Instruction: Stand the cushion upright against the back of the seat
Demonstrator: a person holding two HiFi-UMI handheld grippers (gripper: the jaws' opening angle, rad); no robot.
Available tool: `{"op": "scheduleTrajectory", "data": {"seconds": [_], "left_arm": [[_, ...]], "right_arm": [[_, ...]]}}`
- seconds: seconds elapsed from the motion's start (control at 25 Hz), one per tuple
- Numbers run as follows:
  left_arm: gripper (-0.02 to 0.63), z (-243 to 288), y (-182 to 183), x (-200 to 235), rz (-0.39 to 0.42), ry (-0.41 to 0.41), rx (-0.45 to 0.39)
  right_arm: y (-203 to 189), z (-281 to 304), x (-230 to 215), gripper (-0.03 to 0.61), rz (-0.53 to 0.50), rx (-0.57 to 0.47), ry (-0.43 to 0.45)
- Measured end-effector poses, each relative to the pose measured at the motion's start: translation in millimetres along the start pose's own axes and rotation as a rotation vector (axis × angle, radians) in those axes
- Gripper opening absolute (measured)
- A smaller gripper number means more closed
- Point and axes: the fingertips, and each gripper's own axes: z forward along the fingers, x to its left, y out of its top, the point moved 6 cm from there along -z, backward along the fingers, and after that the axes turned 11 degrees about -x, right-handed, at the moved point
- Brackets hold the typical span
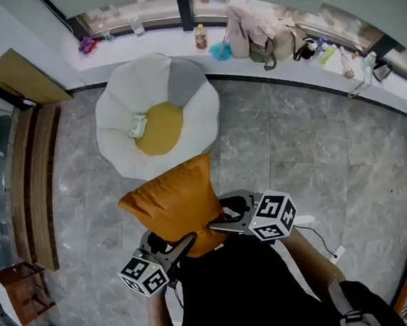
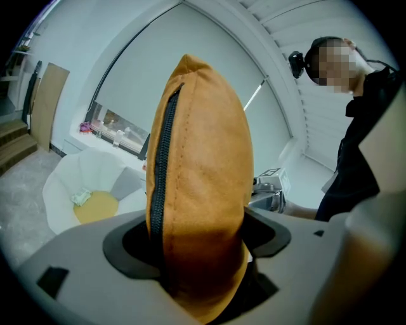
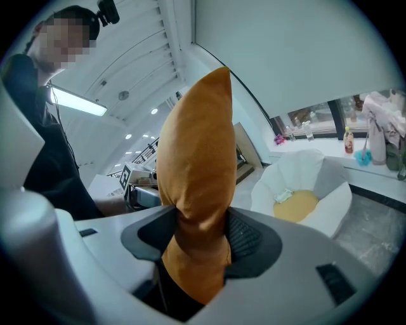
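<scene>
From the head view, the orange cushion (image 1: pixel 175 201) hangs in the air over the grey floor (image 1: pixel 296 157), just on the person's side of the seat (image 1: pixel 117 117) and clear of it. The seat is a white, petal-shaped floor chair with a yellow middle (image 1: pixel 161 130) and one grey back panel (image 1: pixel 185 81) on its far side. A small crumpled pale thing (image 1: pixel 138 125) lies in the seat beside the yellow middle. The left claw (image 1: pixel 181 245) grips the cushion's near bottom corner on the left. The right claw (image 1: pixel 227 217) grips its near edge on the right. The cushion's far top corner points toward the seat.

In the left gripper view, the cushion (image 2: pixel 200 178) stands edge-on and fills the gap of the left claw (image 2: pixel 196 238). Both jaws press on its sides, held wide by the thick padding. A black zip (image 2: pixel 158 184) runs up the edge that faces the camera. The seat (image 2: pixel 70 181) sits low at the left, beyond the cushion and well apart from it.

In the right gripper view, the right claw (image 3: pixel 200 238) pinches the cushion (image 3: pixel 196 165) at its lower end, where the fabric bunches between the ribbed pads. The cushion rises upright above the jaws. The seat (image 3: pixel 330 190) lies to the right, beyond the cushion, with nothing touching it.
</scene>
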Motion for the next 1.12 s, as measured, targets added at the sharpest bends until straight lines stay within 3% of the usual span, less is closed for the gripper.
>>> {"op": "scheduleTrajectory", "data": {"seconds": [0.36, 0.56, 0.88, 1.12], "left_arm": [[0.387, 16, 1, 15, -0.021, 0.009, 0.006], [0.387, 42, 16, 38, -0.027, -0.038, -0.003], [0.387, 112, 85, 83, 0.025, -0.214, 0.009], [0.387, 139, 139, 126, 0.071, -0.269, 0.012]], "right_arm": [[6, 6, -21, 0.249, 0.009, 0.054, 0.006], [26, 12, -44, 0.247, -0.016, 0.053, -0.046], [96, 21, -90, 0.244, -0.071, 0.007, -0.2], [144, 54, -121, 0.243, -0.096, -0.016, -0.252]]}}
